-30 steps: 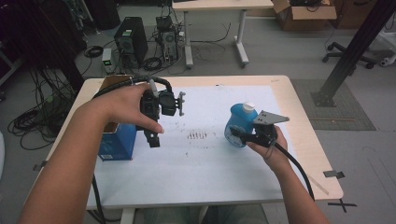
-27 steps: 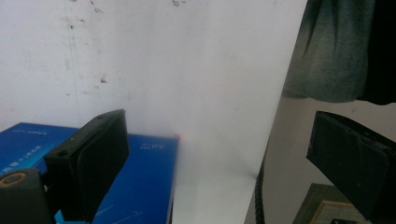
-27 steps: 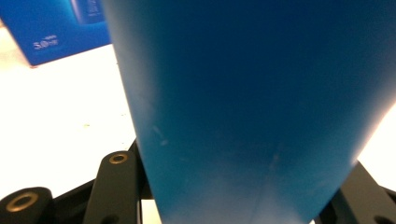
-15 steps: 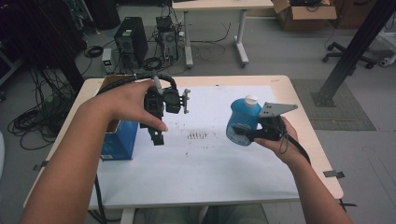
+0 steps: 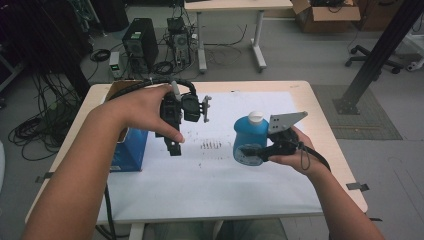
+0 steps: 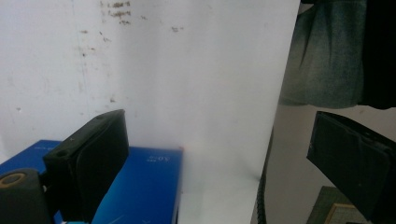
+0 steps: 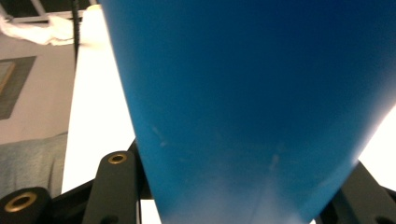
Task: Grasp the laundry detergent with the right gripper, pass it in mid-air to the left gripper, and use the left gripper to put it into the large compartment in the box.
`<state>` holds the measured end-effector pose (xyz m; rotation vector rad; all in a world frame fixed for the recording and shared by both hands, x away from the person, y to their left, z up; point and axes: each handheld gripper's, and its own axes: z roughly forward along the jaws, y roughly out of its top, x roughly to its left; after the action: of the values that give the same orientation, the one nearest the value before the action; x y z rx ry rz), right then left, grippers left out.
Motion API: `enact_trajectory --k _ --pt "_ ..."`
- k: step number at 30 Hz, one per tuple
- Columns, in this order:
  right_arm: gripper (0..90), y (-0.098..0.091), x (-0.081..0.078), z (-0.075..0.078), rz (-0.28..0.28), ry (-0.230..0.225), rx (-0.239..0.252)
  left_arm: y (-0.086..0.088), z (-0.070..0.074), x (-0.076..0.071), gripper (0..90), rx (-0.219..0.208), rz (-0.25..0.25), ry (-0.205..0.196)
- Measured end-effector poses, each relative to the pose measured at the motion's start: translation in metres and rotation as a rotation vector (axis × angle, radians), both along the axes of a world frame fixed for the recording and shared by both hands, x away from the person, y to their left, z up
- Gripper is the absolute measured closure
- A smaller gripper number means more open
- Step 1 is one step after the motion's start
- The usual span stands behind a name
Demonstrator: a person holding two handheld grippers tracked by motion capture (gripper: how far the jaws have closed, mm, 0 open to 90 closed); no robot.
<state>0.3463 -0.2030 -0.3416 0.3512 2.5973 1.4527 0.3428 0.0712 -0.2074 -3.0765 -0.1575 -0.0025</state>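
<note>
A blue bottle (image 5: 250, 140) with a white cap (image 5: 256, 118) hangs above the right half of the white sheet (image 5: 210, 185). My right gripper (image 5: 260, 150) is shut on its lower body from the right. In the right gripper view the bottle (image 7: 252, 102) sits between the jaws of that gripper (image 7: 238, 205). My left gripper (image 5: 173, 145) is held over the sheet's left part, pointing down and toward the person. Its jaws stand open with nothing between them (image 6: 219, 154). A blue box (image 5: 131, 150) lies on the table just left of it, and its corner (image 6: 140, 186) lies under the left jaw.
Dark specks (image 5: 210, 145) mark the sheet between the two grippers. The wooden table's edge (image 5: 340, 165) runs close to the right hand. Computer towers (image 5: 140, 42), cables and a second table (image 5: 230, 20) stand on the floor beyond. A black post (image 5: 380, 55) rises at the right.
The right gripper has lifted the blue bottle higher off the table. The left hand and its gripper have barely shifted.
</note>
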Motion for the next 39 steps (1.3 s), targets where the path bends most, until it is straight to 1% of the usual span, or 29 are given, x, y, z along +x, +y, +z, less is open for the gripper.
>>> enact_trajectory --k 2,3,4,6,7,8,10,13,17,20,25,26,28,33,35,36,39 --pt "46.3 0.003 0.000 -0.002 0.024 0.001 0.001 -0.003 0.000 -0.001 5.9 -0.006 -0.003 -0.002" --pt "46.3 0.003 0.000 -0.002 0.024 0.001 0.001 -0.003 0.000 -0.001 5.8 -0.006 -0.003 -0.002" --pt "46.2 0.007 0.000 -0.004 0.053 0.003 0.002 -0.005 0.001 -0.001 5.8 -0.003 -0.009 -0.001" --pt "46.1 0.011 0.001 -0.006 0.081 0.001 0.003 -0.007 0.000 -0.001 5.8 -0.004 -0.014 0.000" --pt "46.1 0.011 0.001 -0.006 0.081 0.001 0.003 -0.007 0.000 -0.001 5.8 -0.004 -0.014 0.000" --pt "46.1 0.015 0.000 -0.008 0.101 0.003 0.004 -0.008 0.000 -0.001 5.7 -0.005 -0.018 -0.007" --pt "46.1 0.016 0.000 -0.009 0.108 0.004 0.004 -0.009 -0.001 -0.001 5.8 -0.006 -0.021 -0.008" --pt "46.0 0.025 0.000 -0.012 0.134 0.003 0.008 -0.012 -0.001 -0.001 5.8 -0.003 -0.022 -0.006" --pt "46.0 0.031 -0.001 -0.014 0.150 0.003 0.011 -0.014 -0.002 -0.001 5.7 -0.002 -0.027 -0.009" --pt "46.0 0.041 -0.004 -0.017 0.172 0.004 0.010 -0.019 -0.003 -0.003 5.4 -0.008 -0.032 -0.015" --pt "46.0 0.052 -0.006 -0.019 0.194 0.006 0.033 -0.024 -0.005 -0.005 5.3 -0.006 -0.040 -0.013" --pt "46.0 0.054 -0.006 -0.019 0.200 0.007 0.034 -0.025 -0.005 -0.005 5.4 -0.012 -0.040 -0.016" --pt "46.0 0.058 -0.007 -0.020 0.207 0.006 0.032 -0.026 -0.005 -0.005 5.3 -0.007 -0.042 -0.012" --pt "46.0 0.066 -0.008 -0.020 0.219 -0.001 0.013 -0.028 -0.005 -0.006 5.3 -0.011 -0.040 -0.010" --pt "46.0 0.073 -0.008 -0.019 0.229 -0.001 0.023 -0.030 -0.006 -0.007 5.3 -0.016 -0.041 -0.009" --pt "46.0 0.075 -0.008 -0.018 0.231 -0.002 0.026 -0.031 -0.006 -0.007 5.3 -0.011 -0.048 -0.010" --pt "46.0 0.082 -0.008 -0.018 0.238 -0.001 0.031 -0.032 -0.007 -0.008 5.4 -0.012 -0.048 -0.010"
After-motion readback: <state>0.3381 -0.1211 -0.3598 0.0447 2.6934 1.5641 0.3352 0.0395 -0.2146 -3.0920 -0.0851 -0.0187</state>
